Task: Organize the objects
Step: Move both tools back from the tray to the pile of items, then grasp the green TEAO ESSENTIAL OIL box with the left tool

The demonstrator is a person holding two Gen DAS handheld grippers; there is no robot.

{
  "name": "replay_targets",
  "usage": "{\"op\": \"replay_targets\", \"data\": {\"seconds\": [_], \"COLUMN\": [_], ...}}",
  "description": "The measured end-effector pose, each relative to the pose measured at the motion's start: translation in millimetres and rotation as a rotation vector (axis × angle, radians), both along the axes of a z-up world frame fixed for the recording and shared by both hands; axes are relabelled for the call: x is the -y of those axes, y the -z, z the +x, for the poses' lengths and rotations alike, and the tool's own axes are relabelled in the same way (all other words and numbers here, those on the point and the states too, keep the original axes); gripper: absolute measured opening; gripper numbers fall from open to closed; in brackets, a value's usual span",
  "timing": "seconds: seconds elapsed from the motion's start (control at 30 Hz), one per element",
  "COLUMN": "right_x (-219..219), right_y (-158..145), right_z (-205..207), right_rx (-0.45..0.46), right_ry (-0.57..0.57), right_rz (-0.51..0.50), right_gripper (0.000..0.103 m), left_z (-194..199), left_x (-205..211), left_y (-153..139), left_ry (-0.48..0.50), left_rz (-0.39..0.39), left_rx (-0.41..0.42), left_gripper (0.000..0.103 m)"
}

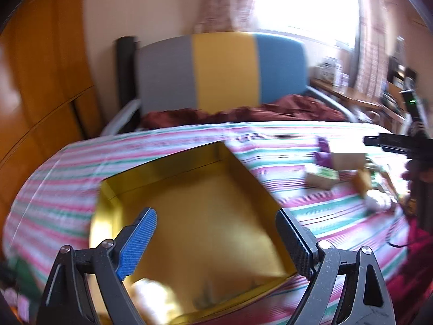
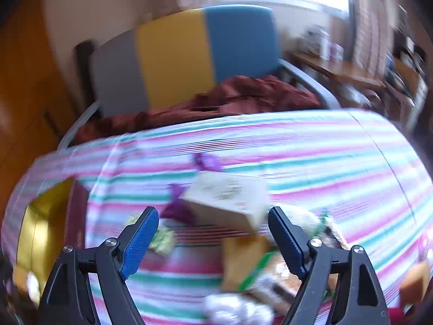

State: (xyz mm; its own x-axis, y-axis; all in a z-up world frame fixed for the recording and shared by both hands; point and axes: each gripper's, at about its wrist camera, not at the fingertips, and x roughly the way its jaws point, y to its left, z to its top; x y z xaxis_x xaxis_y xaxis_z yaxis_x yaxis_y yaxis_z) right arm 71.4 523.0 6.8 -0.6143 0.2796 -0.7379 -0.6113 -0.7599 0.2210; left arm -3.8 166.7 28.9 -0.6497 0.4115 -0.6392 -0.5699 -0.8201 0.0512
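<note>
Left gripper [image 1: 216, 233]: fingers apart, nothing between them, poised above the open gold box [image 1: 194, 216]. The box sits on the striped bedspread [image 1: 162, 140] toward the left side of the bed; its interior shows a pale item and a dark smudge at the near edge, both too blurred to identify. Right gripper [image 2: 213, 230]: fingers apart, gripping nothing, poised over a loose pile of small items on the same bedspread, well to the right of the gold box. In that pile, a cream carton [image 2: 230, 197] lies tilted at the centre, purple wrapped pieces [image 2: 207, 162] lie beside and beyond it, an orange packet [image 2: 243, 260] with a green strip lies nearer the camera, and a white crumpled wrapper [image 2: 238, 308] lies at the bottom edge. Both views are motion-blurred; finer labels are unreadable. A dark red blanket [image 1: 243, 111] lies bunched at the head of the bed, against a headboard [image 1: 224, 70] panelled in grey, yellow and blue.
</note>
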Motion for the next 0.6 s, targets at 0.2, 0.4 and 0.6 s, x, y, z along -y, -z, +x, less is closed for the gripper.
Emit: {"op": "replay_targets", "data": {"seconds": [0.2, 0.4, 0.6], "right_x": [-38, -30, -31], "right_y": [3, 2, 4], "right_z": [23, 20, 20], "right_rx": [-0.104, -0.109, -0.117], "right_ry": [0.122, 0.064, 0.042], "right_rz": [-0.165, -0.182, -0.207], "right_gripper": [0.085, 0.085, 0.085], "left_z": [-4, -4, -17], "left_x": [-85, -166, -214], "left_y": [-3, 19, 54], "left_ry": [0.141, 0.248, 0.288], "left_rz": [0.037, -0.095, -0.203], "left_rx": [0.136, 0.135, 0.156], "left_gripper": [0.094, 0.103, 0.103]}}
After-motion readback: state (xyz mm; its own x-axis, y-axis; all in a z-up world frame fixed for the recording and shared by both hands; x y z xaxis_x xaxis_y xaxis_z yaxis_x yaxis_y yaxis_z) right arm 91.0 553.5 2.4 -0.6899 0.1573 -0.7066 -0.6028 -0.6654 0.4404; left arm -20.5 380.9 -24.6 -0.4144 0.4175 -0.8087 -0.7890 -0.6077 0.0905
